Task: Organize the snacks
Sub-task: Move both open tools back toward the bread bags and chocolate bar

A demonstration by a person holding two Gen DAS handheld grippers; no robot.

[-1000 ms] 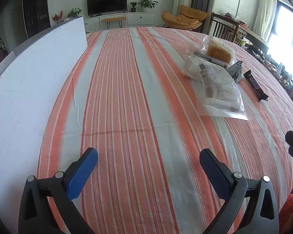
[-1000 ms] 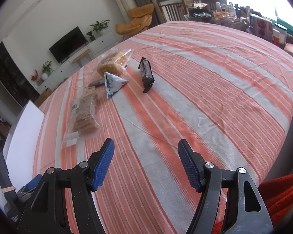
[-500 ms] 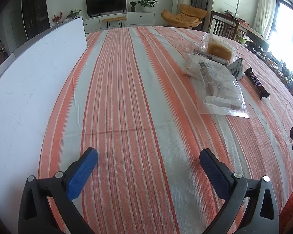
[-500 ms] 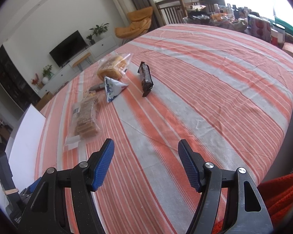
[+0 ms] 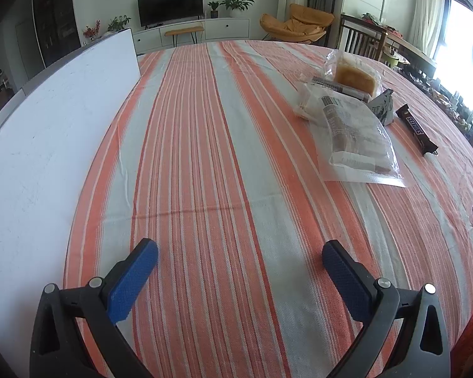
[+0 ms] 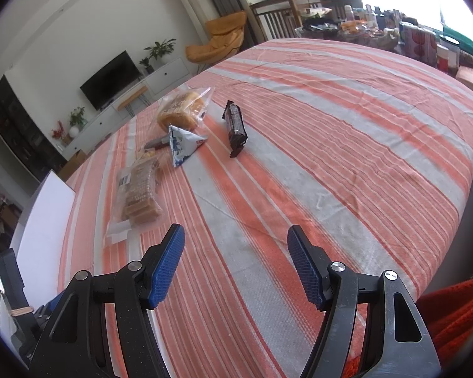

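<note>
Snacks (image 6: pixel 186 132) lie clustered on the striped worktop (image 6: pixel 331 157), ahead and left of the right claw (image 6: pixel 235 266); both claws gape wide, empty; approach the nearest packet (image 6: pixel 140 190) low, pads straddling it

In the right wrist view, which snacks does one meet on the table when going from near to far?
Clear bag of crackers → dark chocolate bar → bagged bread. The triangular blue-and-white pack lies between the crackers and the bread, about level with the chocolate bar, so it has no sure place in the order.
</note>
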